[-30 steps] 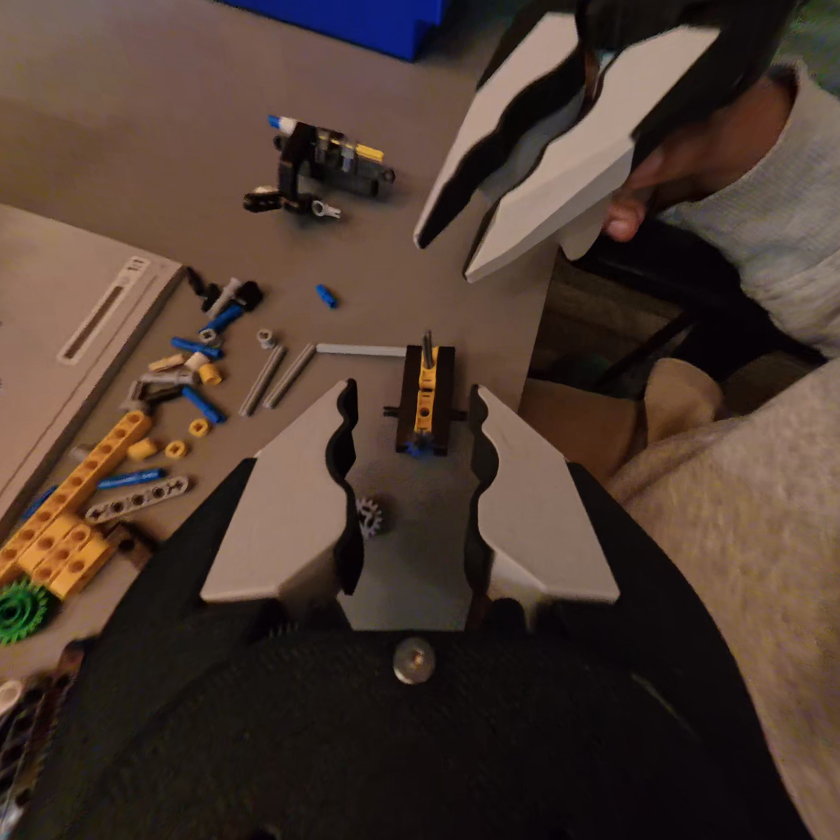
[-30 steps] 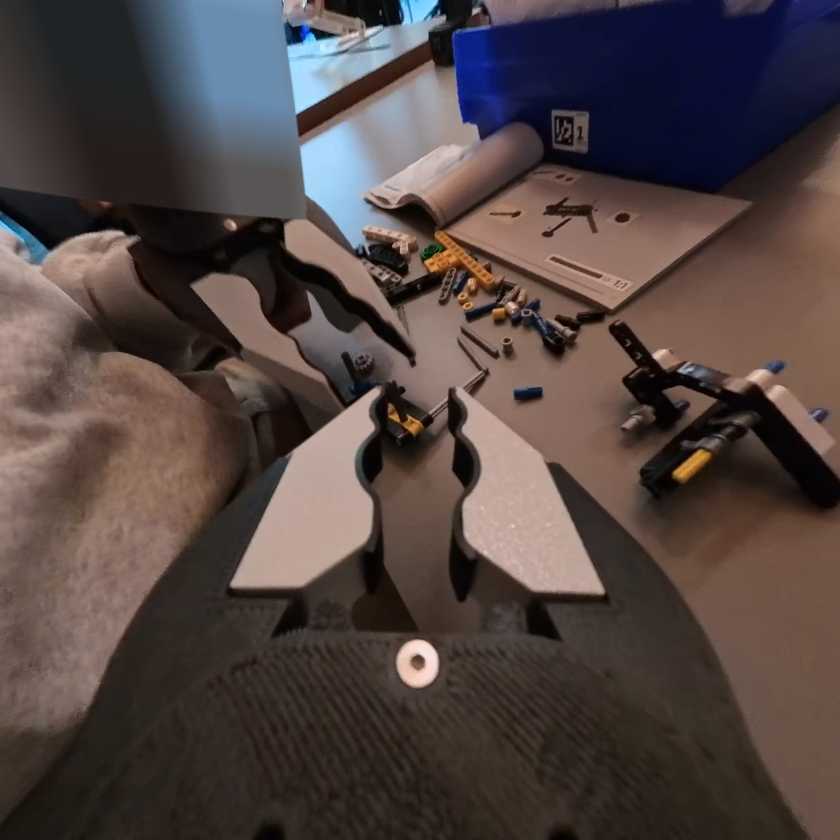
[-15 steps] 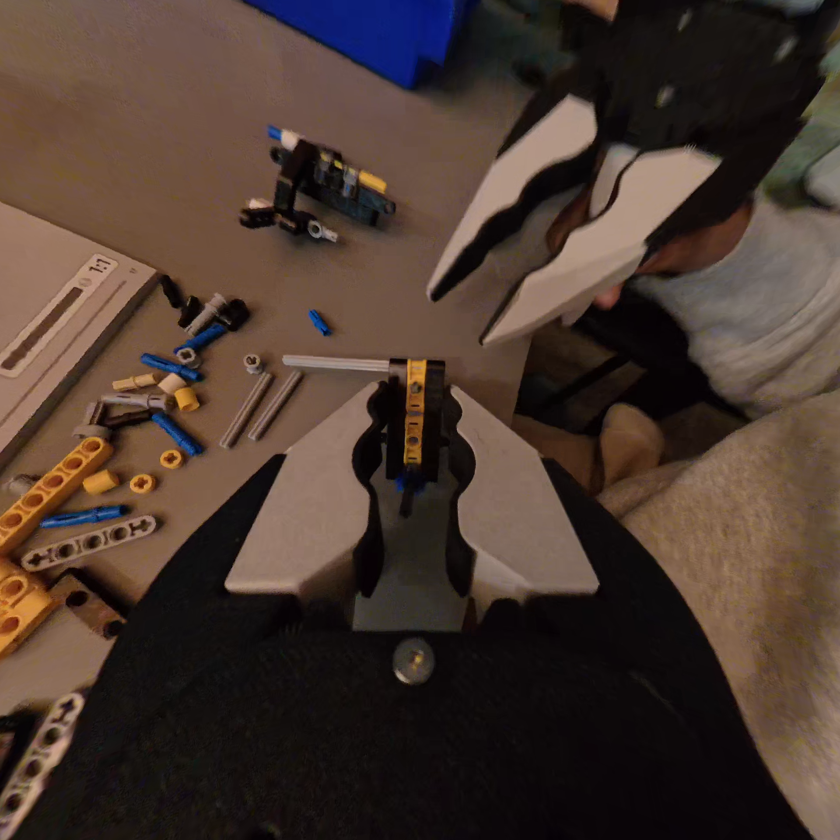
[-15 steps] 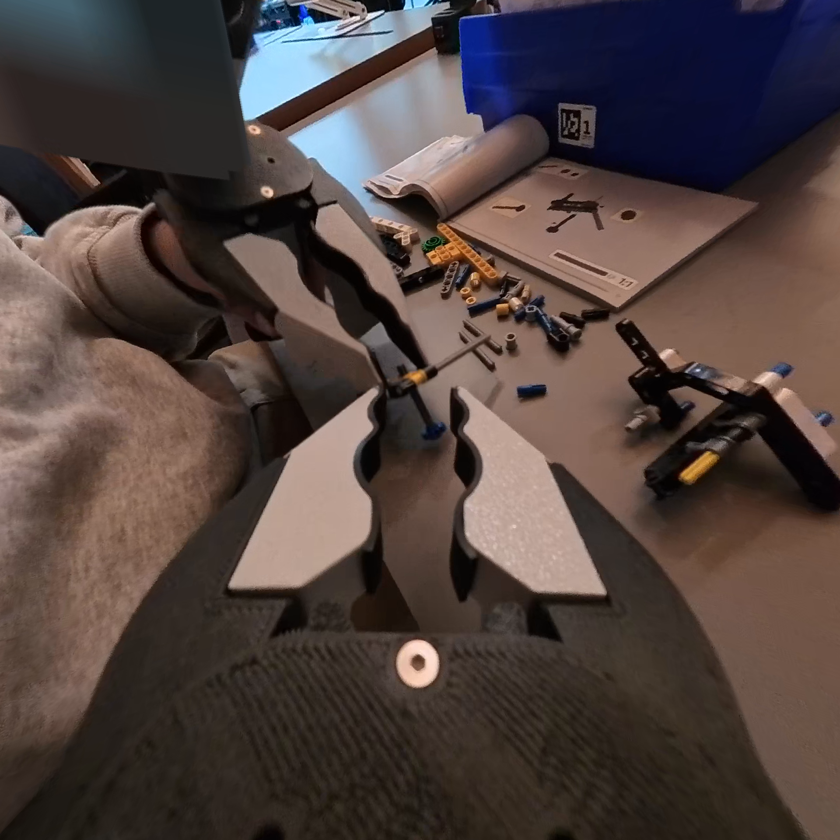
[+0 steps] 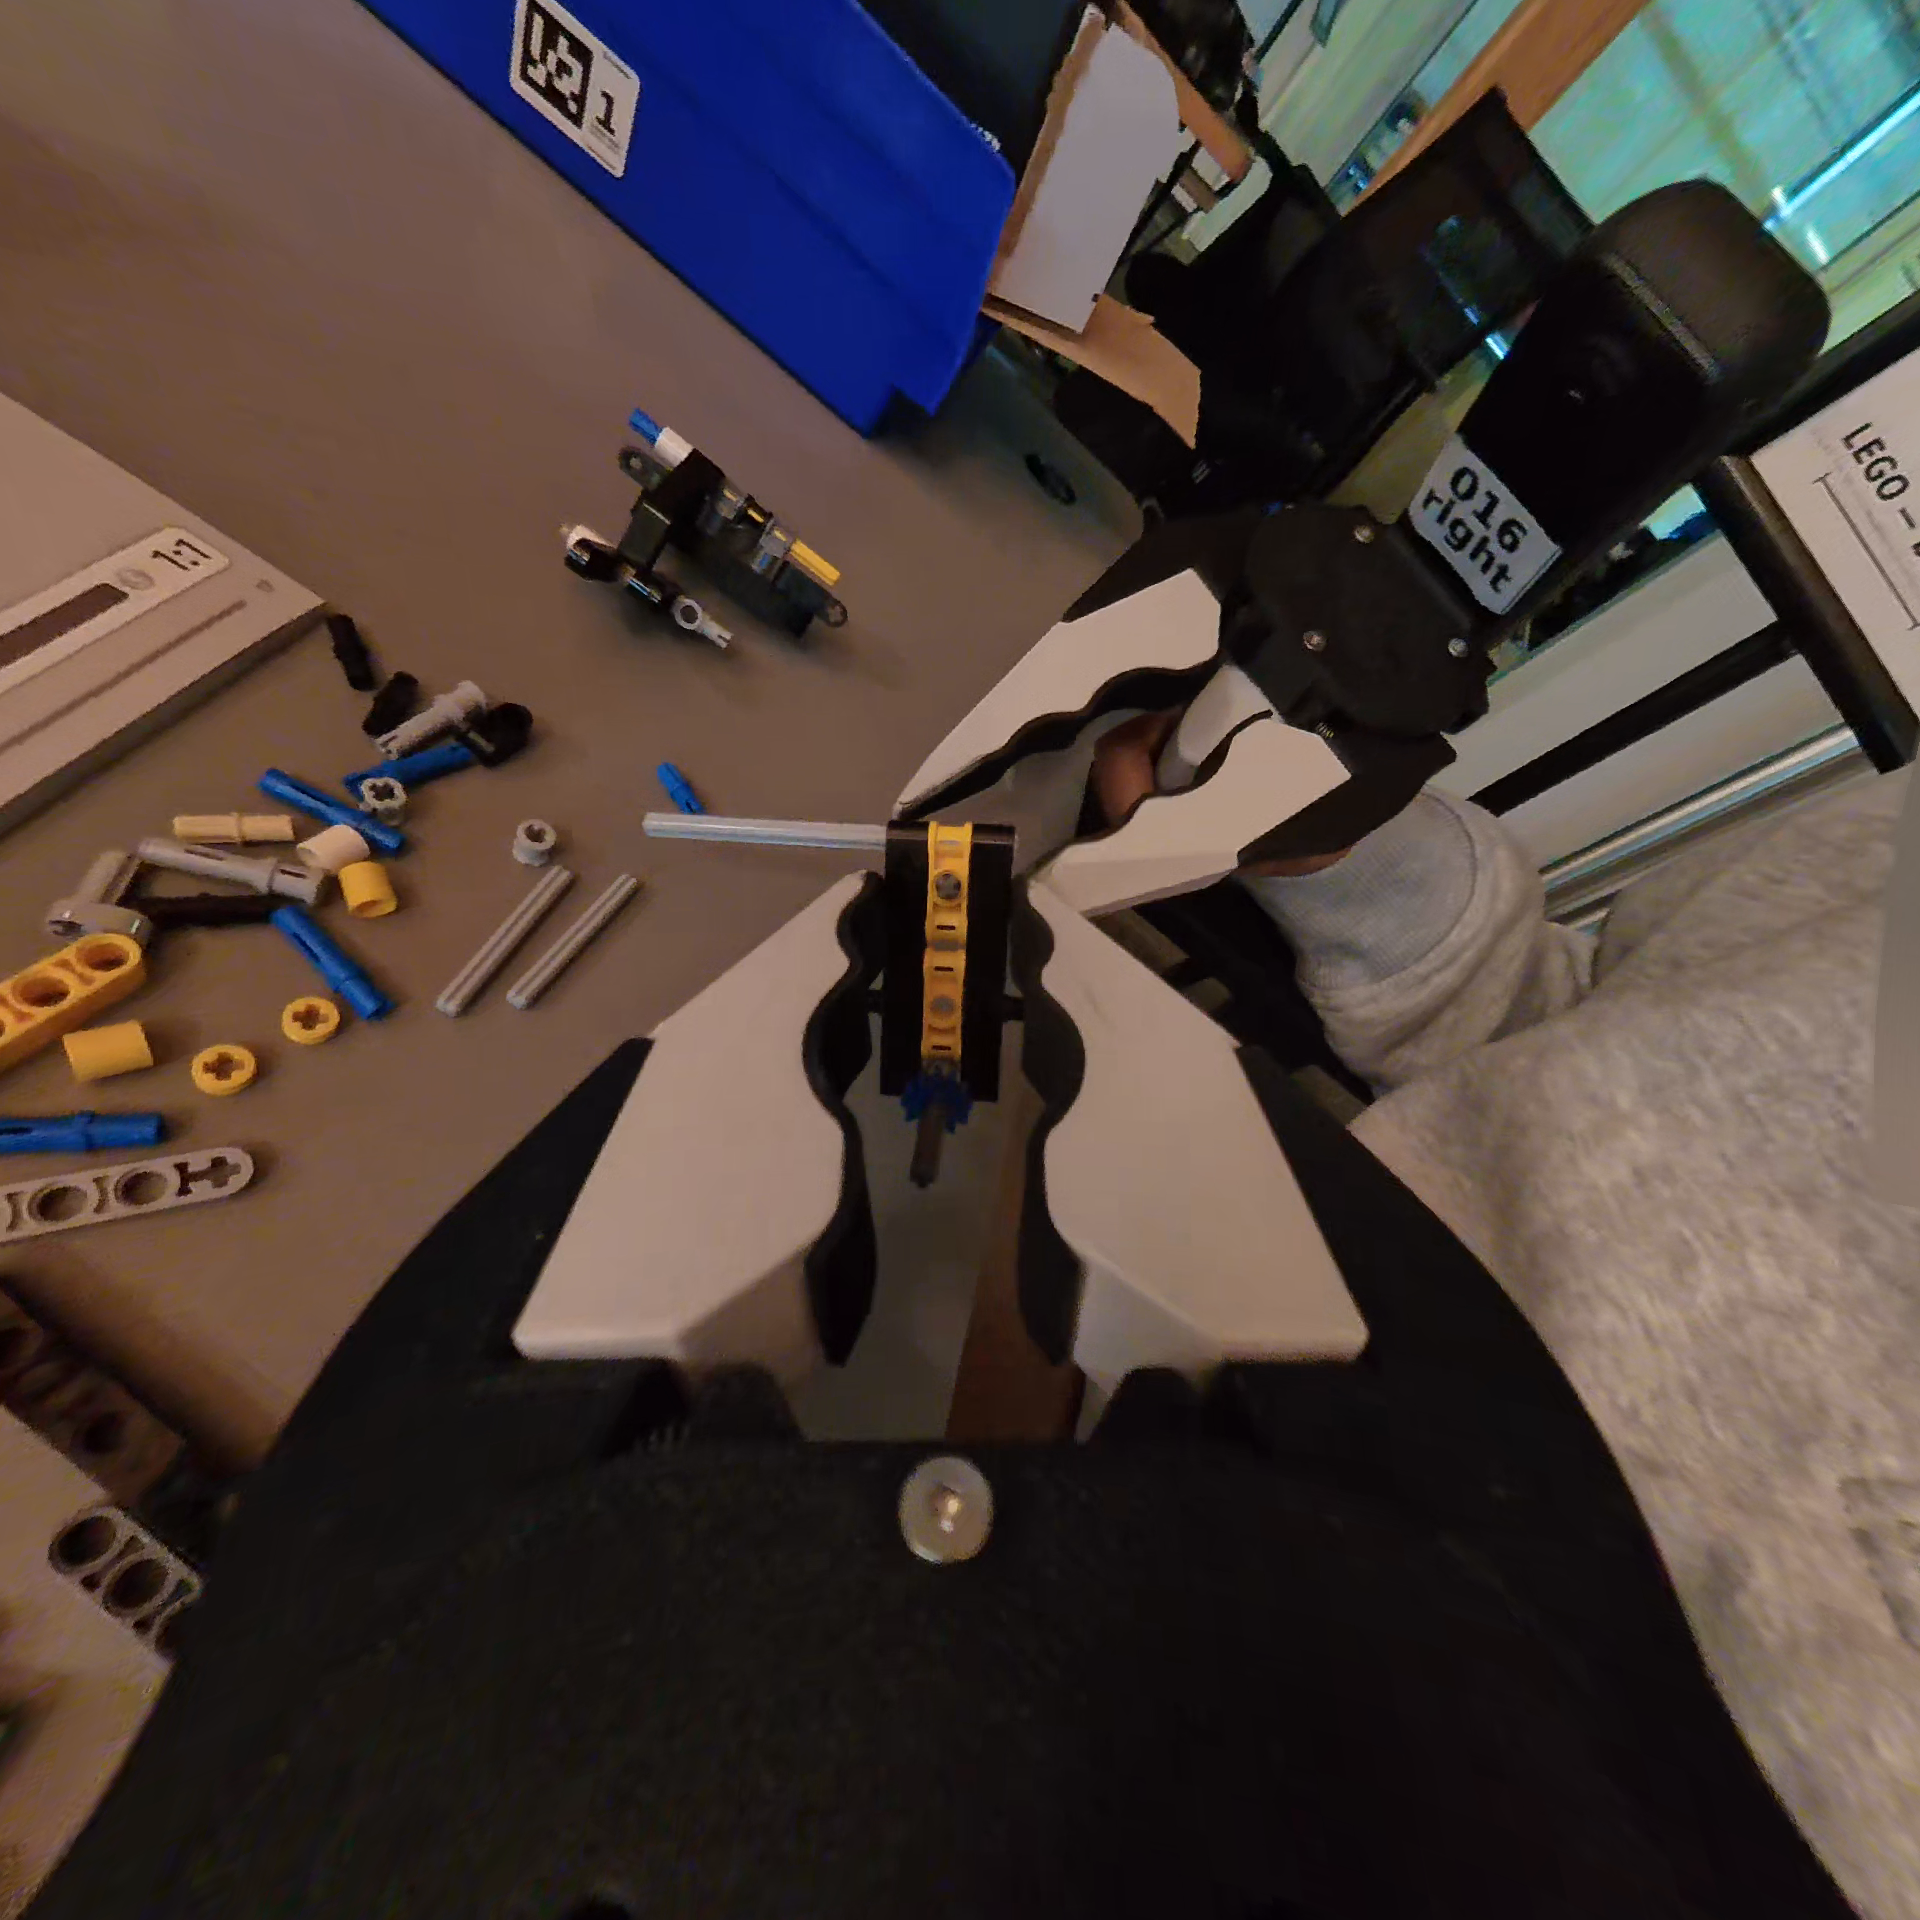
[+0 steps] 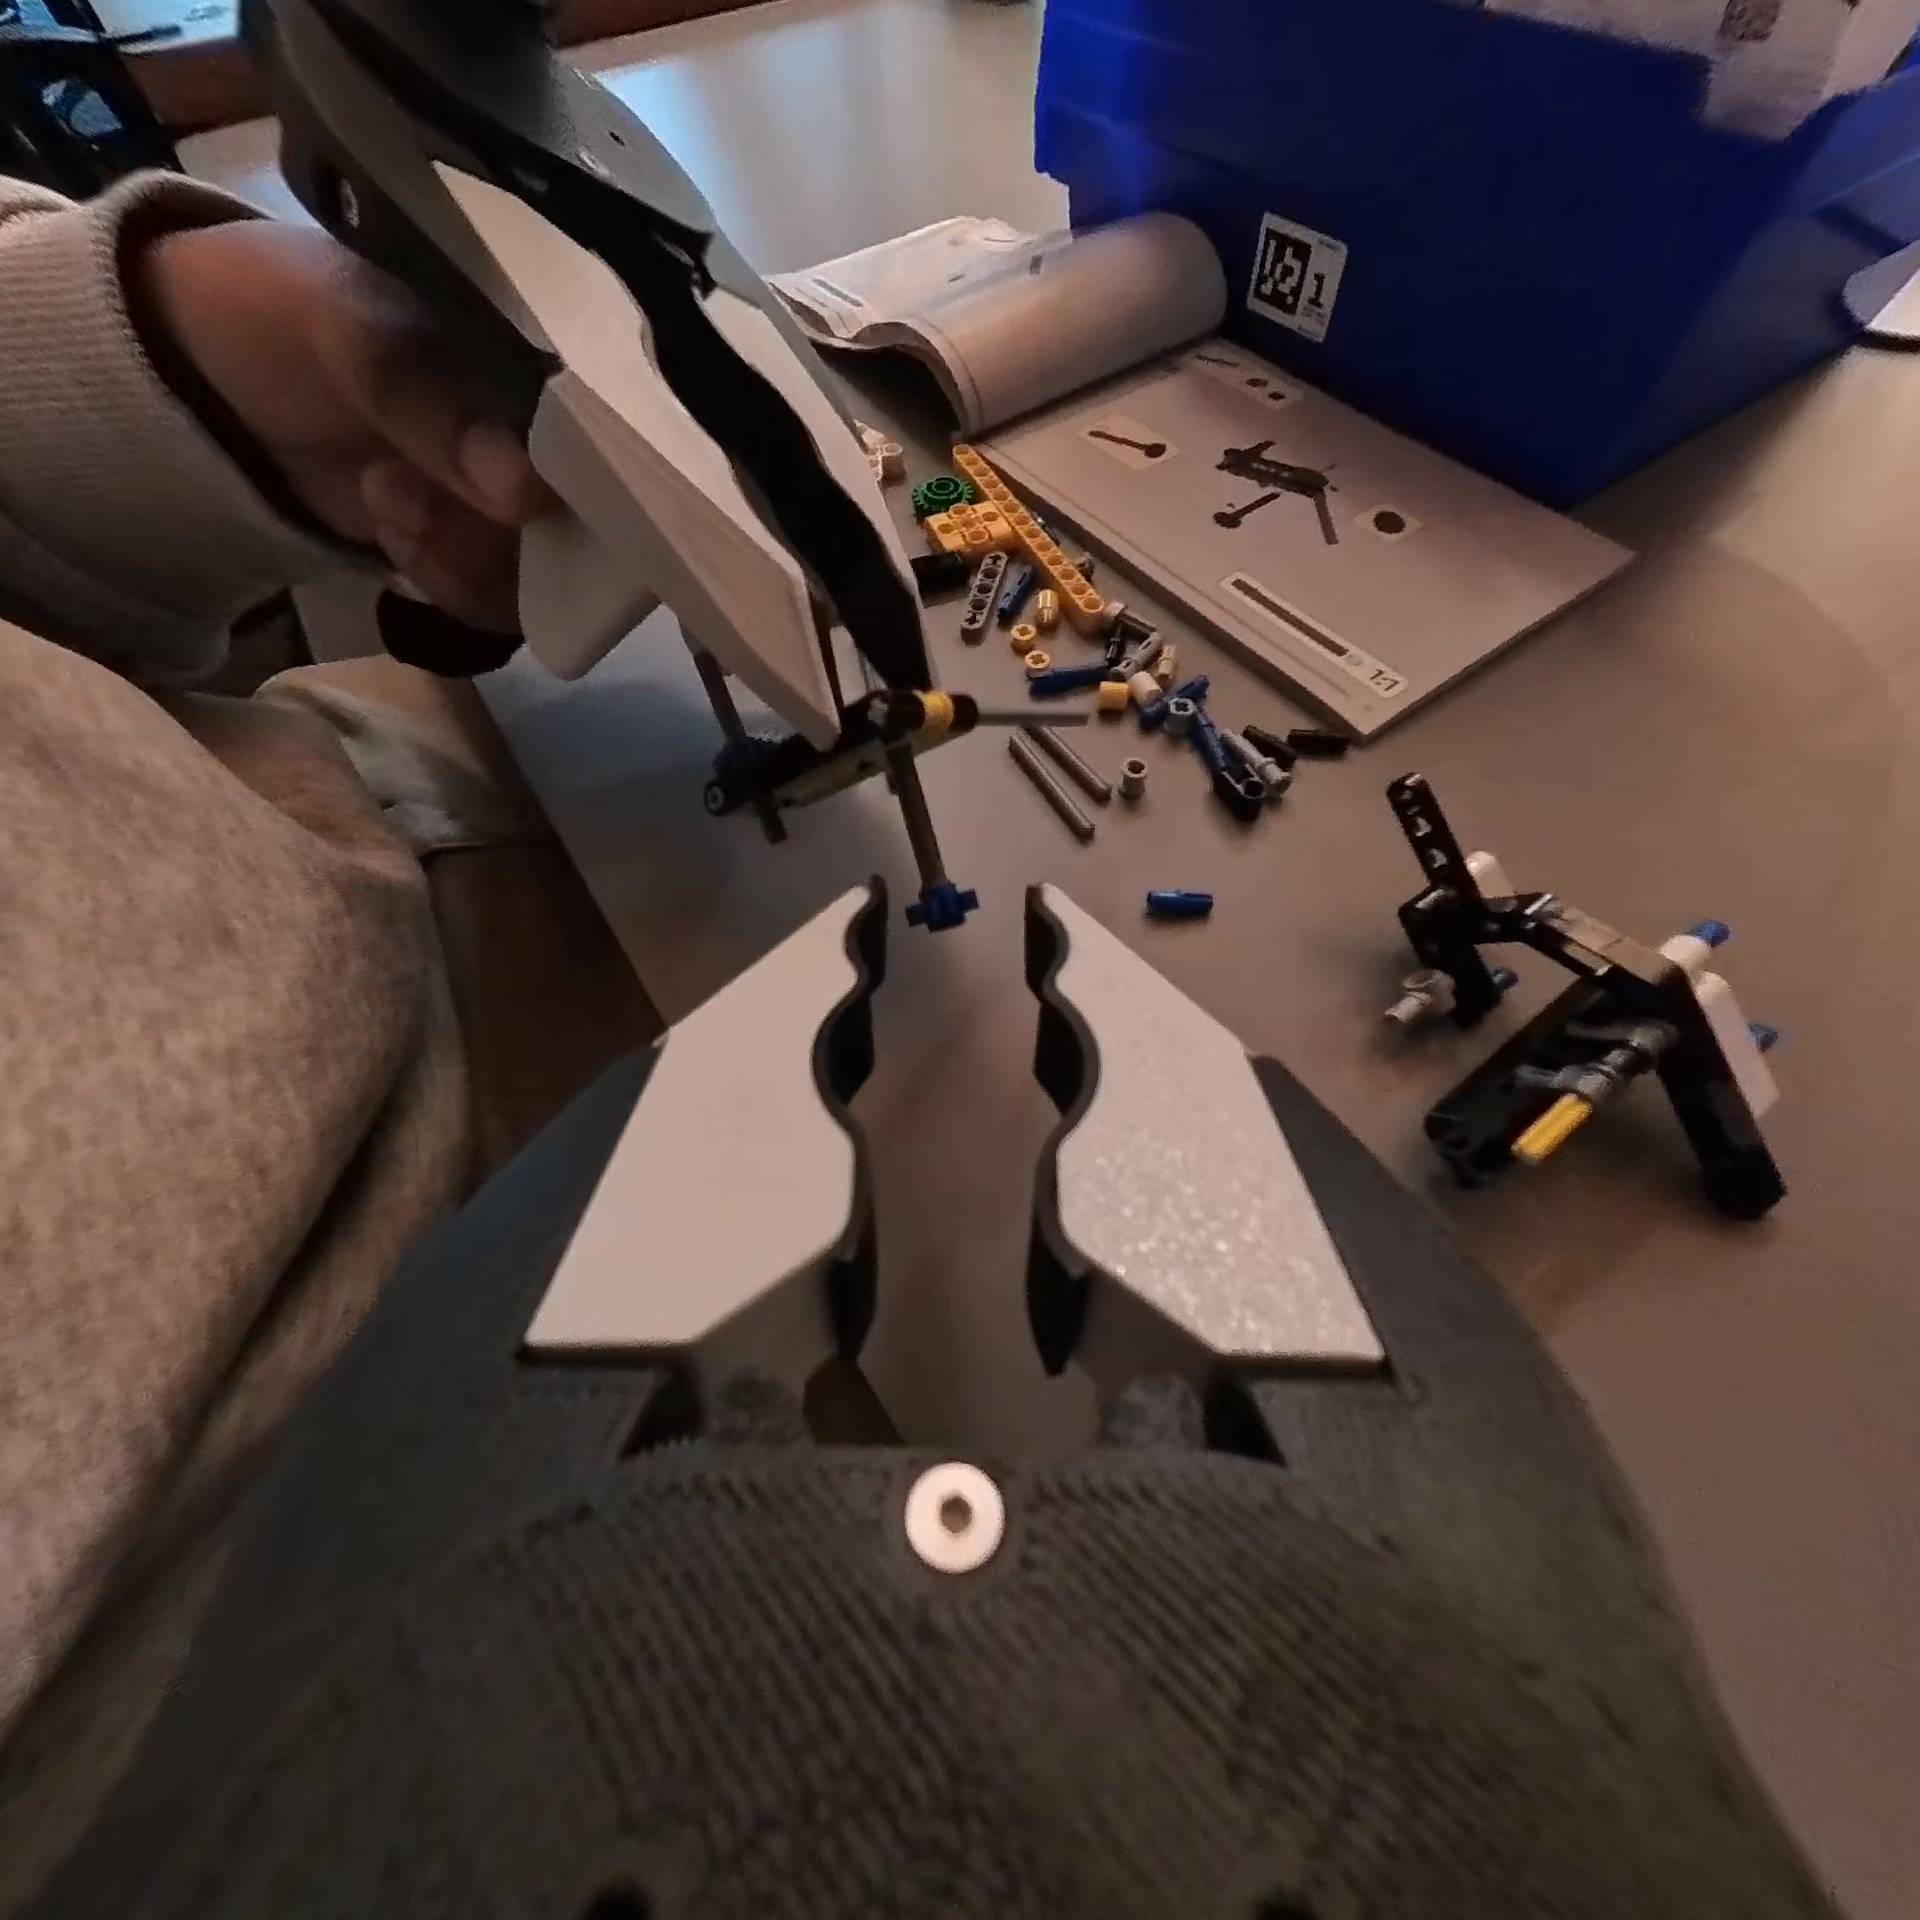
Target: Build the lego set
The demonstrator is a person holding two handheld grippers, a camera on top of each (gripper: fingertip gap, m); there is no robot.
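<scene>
My left gripper [image 5: 945, 894] is shut on a small black-and-yellow assembly [image 5: 948, 966] and holds it above the table. A light grey axle [image 5: 764, 829] sticks out of it to the left, and a blue gear [image 5: 935, 1101] sits at its near end. In the right wrist view the left gripper [image 6: 883, 717] comes in from the upper left with the assembly [image 6: 925, 712]. A dark axle hangs from it with a blue piece [image 6: 940, 904] on its end. My right gripper [image 6: 954, 899] is open, its tips level with that blue piece and not clamping it.
A larger black-and-white assembly [image 6: 1600, 1049] stands on the table to the right [image 5: 707, 551]. Loose pins, axles and beams [image 5: 312, 862] lie beside the open instruction booklet [image 6: 1299, 540]. A blue bin [image 6: 1507, 260] stands behind. The table edge and a person's lap are at the left. Less than 4 cm separates the two grippers' tips.
My left gripper closed on the black-and-yellow assembly and lifted it off the table. My right gripper came in close, so the hanging blue piece now sits at its tips.
</scene>
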